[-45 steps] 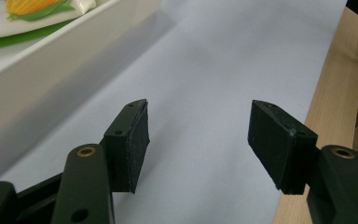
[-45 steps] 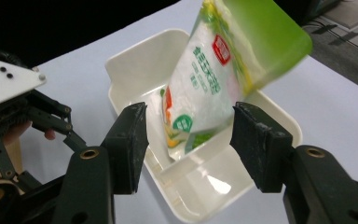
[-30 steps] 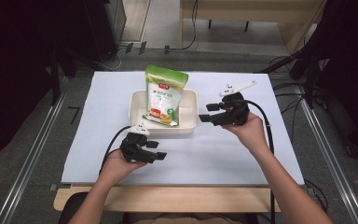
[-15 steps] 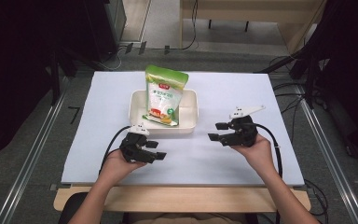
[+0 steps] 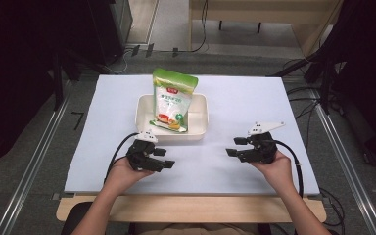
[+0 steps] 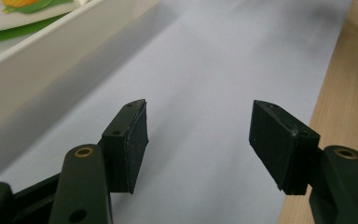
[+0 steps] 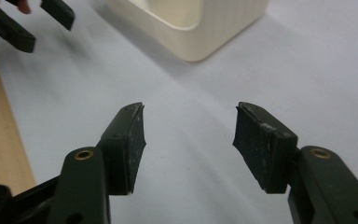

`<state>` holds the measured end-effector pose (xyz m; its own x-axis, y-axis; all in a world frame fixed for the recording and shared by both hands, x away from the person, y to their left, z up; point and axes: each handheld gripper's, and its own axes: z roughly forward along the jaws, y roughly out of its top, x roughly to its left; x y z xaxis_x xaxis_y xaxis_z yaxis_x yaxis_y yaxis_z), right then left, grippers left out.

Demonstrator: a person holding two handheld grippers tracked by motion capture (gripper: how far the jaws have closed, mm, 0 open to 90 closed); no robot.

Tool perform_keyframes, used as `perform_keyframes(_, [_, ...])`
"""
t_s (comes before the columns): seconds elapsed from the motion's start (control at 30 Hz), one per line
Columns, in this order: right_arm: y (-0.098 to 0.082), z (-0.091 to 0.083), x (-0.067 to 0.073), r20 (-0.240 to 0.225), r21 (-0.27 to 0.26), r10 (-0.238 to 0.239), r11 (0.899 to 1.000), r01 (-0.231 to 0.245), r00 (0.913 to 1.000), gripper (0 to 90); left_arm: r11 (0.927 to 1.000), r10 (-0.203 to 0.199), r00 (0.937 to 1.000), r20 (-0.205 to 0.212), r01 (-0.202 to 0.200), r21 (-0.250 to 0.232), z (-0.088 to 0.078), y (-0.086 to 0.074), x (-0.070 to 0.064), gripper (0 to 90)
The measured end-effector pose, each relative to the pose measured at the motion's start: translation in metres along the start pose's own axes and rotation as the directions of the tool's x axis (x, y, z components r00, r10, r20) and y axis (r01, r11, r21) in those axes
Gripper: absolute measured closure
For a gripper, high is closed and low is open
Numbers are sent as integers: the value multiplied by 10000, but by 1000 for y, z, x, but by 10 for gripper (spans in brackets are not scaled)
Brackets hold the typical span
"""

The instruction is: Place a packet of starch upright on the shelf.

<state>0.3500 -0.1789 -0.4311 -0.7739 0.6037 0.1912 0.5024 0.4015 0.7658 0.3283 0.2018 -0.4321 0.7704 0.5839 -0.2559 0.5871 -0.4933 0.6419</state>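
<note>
Between grippers, farther back — bag (image 5: 173, 100) upright inside tray (image 5: 200, 128).

Glossy plastic bag (image 5: 173, 100), smooth plastic tray (image 5: 199, 129), matt tabletop sheet (image 5: 245, 105).

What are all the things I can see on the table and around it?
Bag: one, green and white, standing upright in the tray.
Tray: one, cream, middle of the sheet.
Sheet: one, white, covering the table.
Table: one, light wood, edge showing nearest the person.
Cables: a few, black, on the floor beyond the table.
Left gripper: one, black, jaws apart, over the sheet by the tray's near corner.
Right gripper: one, black, jaws apart, over the sheet right of the tray.
</note>
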Motion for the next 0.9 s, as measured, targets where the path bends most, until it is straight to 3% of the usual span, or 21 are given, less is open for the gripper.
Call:
perform_keyframes(0.33, [-6,10,-17,91,217,570,9981,-571,9983,439,10000,-85,9998,-181,86,44,3,-1,2,374])
perform_keyframes(0.77, [-6,14,-14,133,427,420,9982,-425,9990,438,9996,-267,9991,-323,270,80,3,-2,6,371])
perform_keyframes(0.9, [-6,15,-15,150,545,452,9975,-459,9989,435,9993,-233,9989,-398,244,285,6,-2,5,371])
